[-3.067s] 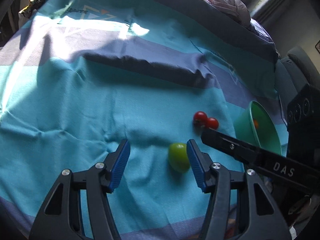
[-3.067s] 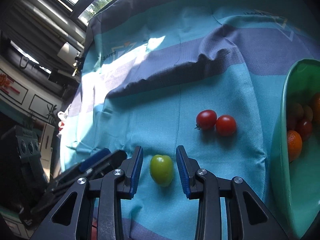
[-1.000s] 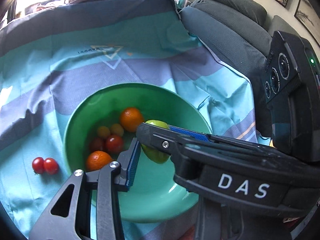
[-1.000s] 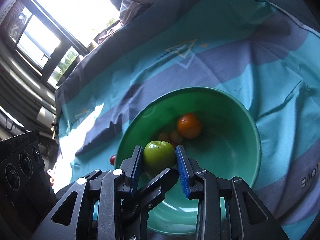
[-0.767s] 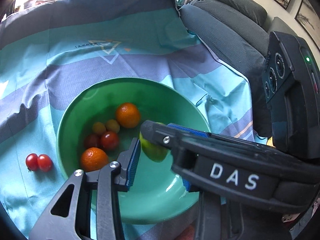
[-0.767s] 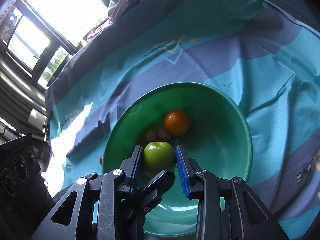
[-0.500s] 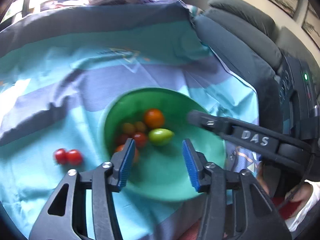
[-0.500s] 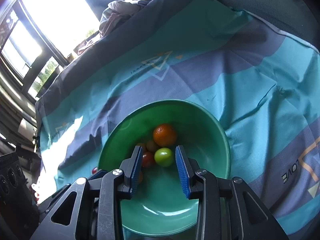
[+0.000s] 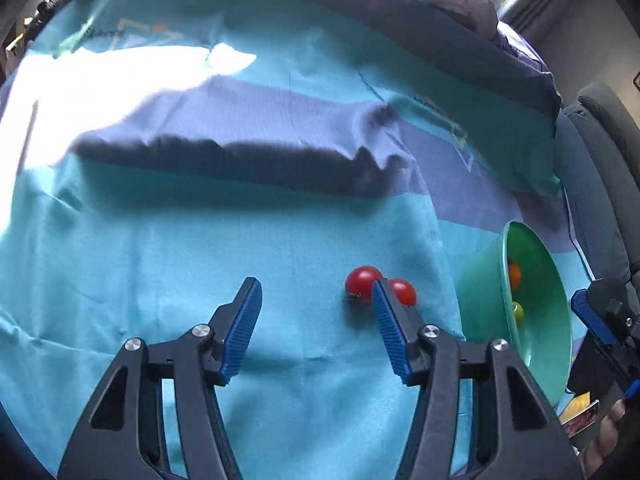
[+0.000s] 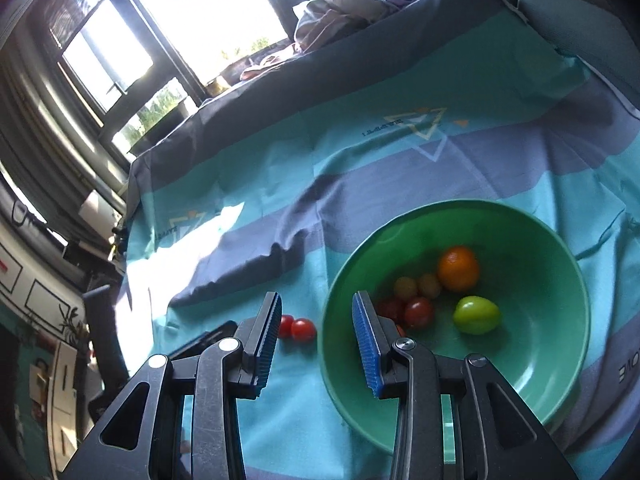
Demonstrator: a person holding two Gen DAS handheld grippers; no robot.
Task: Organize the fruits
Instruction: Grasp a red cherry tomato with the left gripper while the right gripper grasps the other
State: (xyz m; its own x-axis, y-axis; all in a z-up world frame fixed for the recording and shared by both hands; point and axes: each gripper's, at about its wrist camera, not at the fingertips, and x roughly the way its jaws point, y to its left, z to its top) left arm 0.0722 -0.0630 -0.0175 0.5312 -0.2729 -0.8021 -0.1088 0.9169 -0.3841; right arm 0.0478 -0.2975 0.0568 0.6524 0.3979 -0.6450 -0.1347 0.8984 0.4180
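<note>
On the teal-and-purple striped cloth [image 9: 200, 264], two small red cherry tomatoes [image 9: 362, 279] touch, just right of the empty, wide-open left gripper [image 9: 316, 308], nearer than the likewise open right gripper [image 10: 314, 320] (above the green plastic bowl [image 10: 560, 360]).

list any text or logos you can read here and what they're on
"LOVE", upside down in the right wrist view: on the bedsheet beside the green bowl.
Small print by the triangle logo: too blurred to read.
Left wrist view: the sheet's print is also unreadable.
</note>
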